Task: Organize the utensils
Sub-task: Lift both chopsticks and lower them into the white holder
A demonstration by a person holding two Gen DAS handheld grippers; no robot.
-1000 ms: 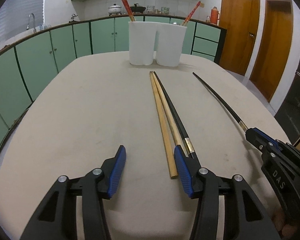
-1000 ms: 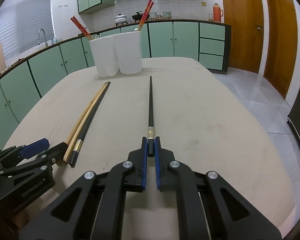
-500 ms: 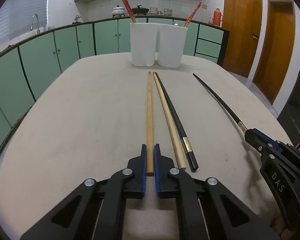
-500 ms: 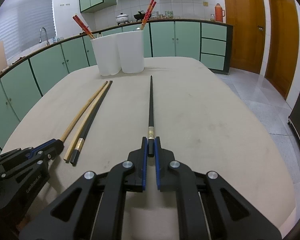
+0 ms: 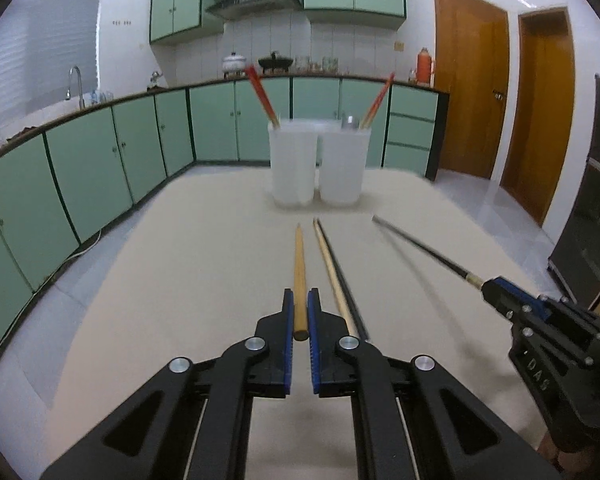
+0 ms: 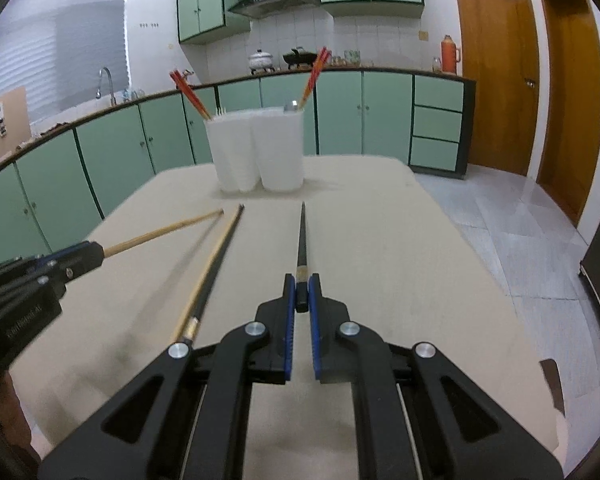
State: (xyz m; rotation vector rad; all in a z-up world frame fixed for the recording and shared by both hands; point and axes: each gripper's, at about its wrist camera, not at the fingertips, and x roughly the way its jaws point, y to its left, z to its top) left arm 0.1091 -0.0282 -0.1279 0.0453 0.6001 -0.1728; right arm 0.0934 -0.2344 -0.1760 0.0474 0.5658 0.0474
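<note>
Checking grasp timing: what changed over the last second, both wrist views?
The left gripper closed on the wooden chopstick and lifted it. The right gripper, already shut on the black chopstick, raised it too. The other wooden and black pair and both white holders stayed put.

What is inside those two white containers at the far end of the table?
Red chopsticks lean out of the left white container. More red chopsticks and a metal utensil tip rise from the right white container. The opaque walls hide anything lower.

Dim, even indoor light — soft shadows, motion blur, heavy fisheye bending at edges
</note>
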